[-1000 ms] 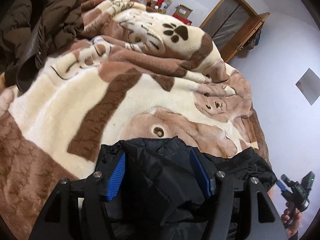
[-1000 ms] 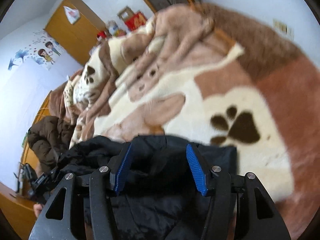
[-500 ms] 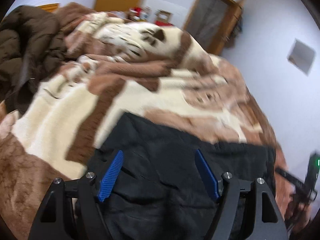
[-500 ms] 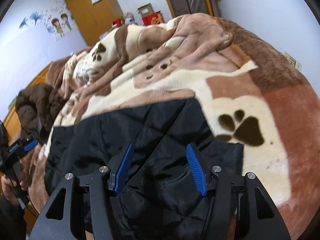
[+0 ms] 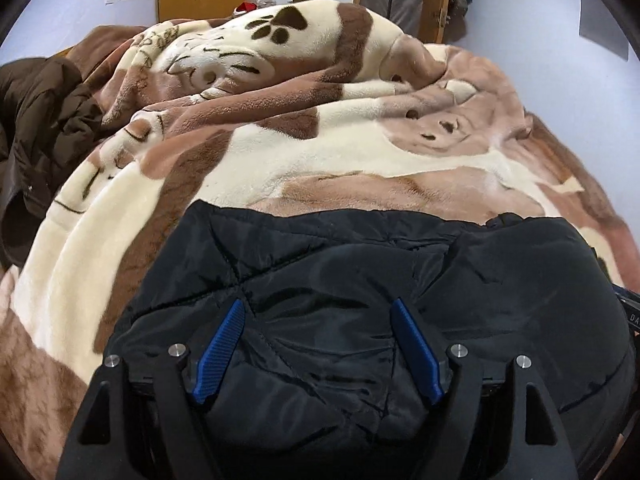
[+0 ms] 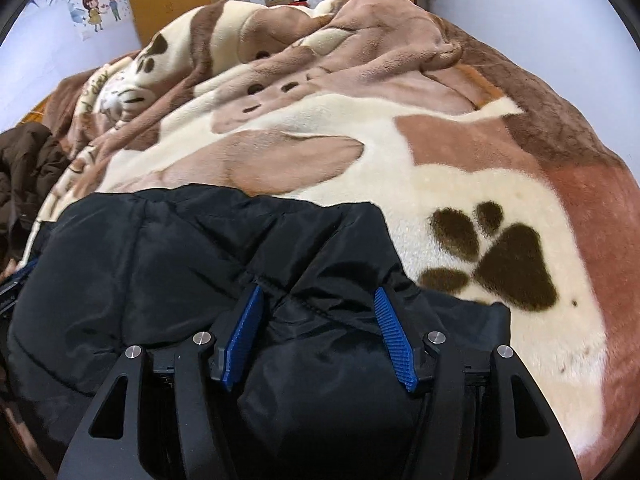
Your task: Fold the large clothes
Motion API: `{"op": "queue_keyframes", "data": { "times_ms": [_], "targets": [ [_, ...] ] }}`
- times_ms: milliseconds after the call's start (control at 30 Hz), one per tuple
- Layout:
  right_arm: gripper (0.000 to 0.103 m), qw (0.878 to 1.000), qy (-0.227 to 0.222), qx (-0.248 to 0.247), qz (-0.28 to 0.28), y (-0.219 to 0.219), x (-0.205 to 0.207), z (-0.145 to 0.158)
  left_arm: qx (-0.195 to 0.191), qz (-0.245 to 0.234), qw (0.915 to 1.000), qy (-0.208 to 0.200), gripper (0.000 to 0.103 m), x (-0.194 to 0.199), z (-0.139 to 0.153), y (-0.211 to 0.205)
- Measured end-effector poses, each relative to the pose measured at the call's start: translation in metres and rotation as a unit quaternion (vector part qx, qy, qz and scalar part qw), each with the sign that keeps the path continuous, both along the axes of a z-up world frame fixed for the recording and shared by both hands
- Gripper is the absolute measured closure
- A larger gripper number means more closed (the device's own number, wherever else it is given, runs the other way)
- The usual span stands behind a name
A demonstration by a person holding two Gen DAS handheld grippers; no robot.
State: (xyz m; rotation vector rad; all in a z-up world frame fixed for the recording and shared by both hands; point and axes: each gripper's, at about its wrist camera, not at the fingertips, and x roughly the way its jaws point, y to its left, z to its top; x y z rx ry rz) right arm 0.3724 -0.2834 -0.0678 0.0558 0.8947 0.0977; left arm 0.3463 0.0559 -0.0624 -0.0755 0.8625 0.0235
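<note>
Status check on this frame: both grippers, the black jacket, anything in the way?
Left gripper open over black jacket. Right gripper pads either side of a jacket bunch, grip unclear. Jacket spread flat on blanket. Brown coat off left, clear.

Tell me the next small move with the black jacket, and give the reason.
Probably draw both grippers back off the black jacket. It lies spread on the blanket, and the pads of the left gripper and right gripper stand apart around loose folds rather than pinching them, so this fold looks laid down.

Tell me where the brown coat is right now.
The brown coat lies bunched at the far left edge of the bed in both wrist views, on the paw-print blanket, apart from the black jacket.
</note>
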Motion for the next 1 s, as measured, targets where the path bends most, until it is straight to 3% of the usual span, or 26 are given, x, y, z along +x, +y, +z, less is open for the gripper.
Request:
{"op": "queue_keyframes", "data": {
  "times_ms": [100,200,367,500,600,667,800,1000],
  "targets": [
    [0.045,1.000,0.013,-0.016,0.000,0.001,-0.001,0.010,0.002,0.002,1.0000,0.008,0.025,-0.004,0.012,0.001],
    [0.045,0.999,-0.010,-0.043,-0.002,0.011,-0.016,0.035,-0.018,0.000,0.9998,-0.010,0.025,-0.015,0.032,0.001],
    [0.045,0.998,-0.044,-0.005,0.042,0.045,-0.037,0.064,-0.050,-0.058,0.9965,-0.036,0.025,-0.023,0.055,-0.034],
    [0.045,0.998,-0.010,-0.013,0.068,0.071,-0.025,0.040,-0.028,-0.088,0.9956,-0.018,0.025,-0.009,0.038,-0.064],
    [0.045,0.998,-0.001,0.009,0.058,0.064,-0.012,0.021,-0.051,-0.069,0.9962,0.016,0.025,0.007,0.009,-0.059],
    [0.045,0.998,-0.001,0.019,0.061,0.060,-0.007,0.013,-0.063,-0.062,0.9960,0.017,0.025,0.013,0.002,-0.056],
    [0.044,0.998,-0.003,-0.001,0.064,0.066,0.002,0.004,-0.027,-0.068,0.9972,0.014,0.025,0.021,-0.005,-0.067],
    [0.044,0.998,0.001,-0.006,0.060,0.066,0.010,-0.006,-0.027,-0.064,0.9975,0.011,0.024,0.029,-0.016,-0.068]
  ]
}}
